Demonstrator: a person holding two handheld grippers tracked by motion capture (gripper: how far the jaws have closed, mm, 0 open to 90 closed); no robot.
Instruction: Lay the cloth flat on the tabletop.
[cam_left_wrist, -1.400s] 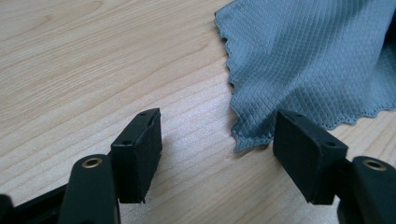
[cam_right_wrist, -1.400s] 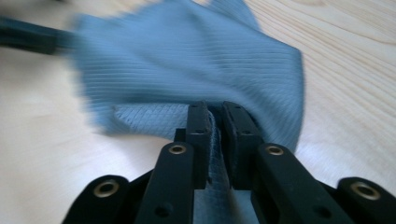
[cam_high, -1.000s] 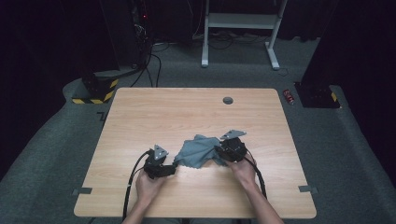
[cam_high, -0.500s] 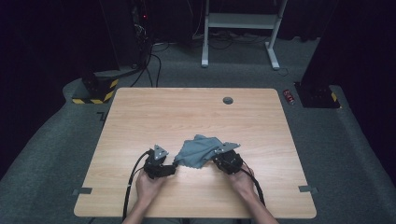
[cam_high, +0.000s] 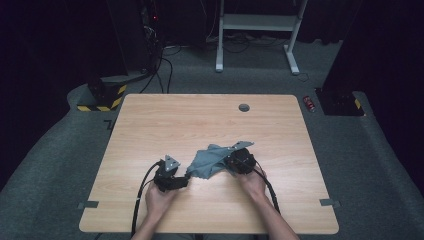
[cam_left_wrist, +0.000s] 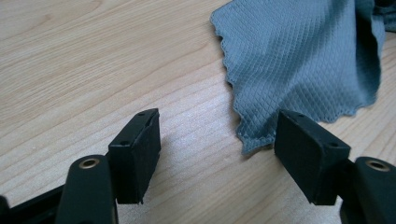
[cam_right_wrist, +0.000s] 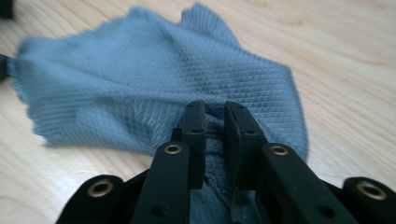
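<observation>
- At the near edge of the wooden table (cam_high: 150, 125) in the high view, we see a person's two forearms coming in from the bottom, each hand wrapped around a black gripper.
- The left hand (cam_high: 159, 199) lies low on the tabletop with its forearm angled slightly inward. It holds the left gripper (cam_high: 186, 176) level, pointing toward the right and a little away from the person.
- In the left gripper view, we see its two black jaws standing wide apart just above the wood. A pointed corner of the grey-blue cloth (cam_left_wrist: 299, 65) lies on the table beside the inner face of the right-hand jaw; we cannot tell whether it touches it. Nothing is pinched, so this gripper is released.
- The right hand (cam_high: 253, 182) sits slightly farther up the table, its forearm slanting in from the lower right. The right gripper (cam_high: 226, 162) points left toward the cloth's right edge.
- In the right gripper view, the two jaws stand close together with a fold of the cloth bunched up between them. They have just been opening a little, yet the fabric stays gathered against the pads, so we read this gripper as grasping the cloth.
- The cloth lies crumpled between the two grippers, in the near half of the table, its far corner reaching up beside the right gripper.
- Farther off, a small dark round hole (cam_high: 244, 107) sits near the table's far edge.
</observation>
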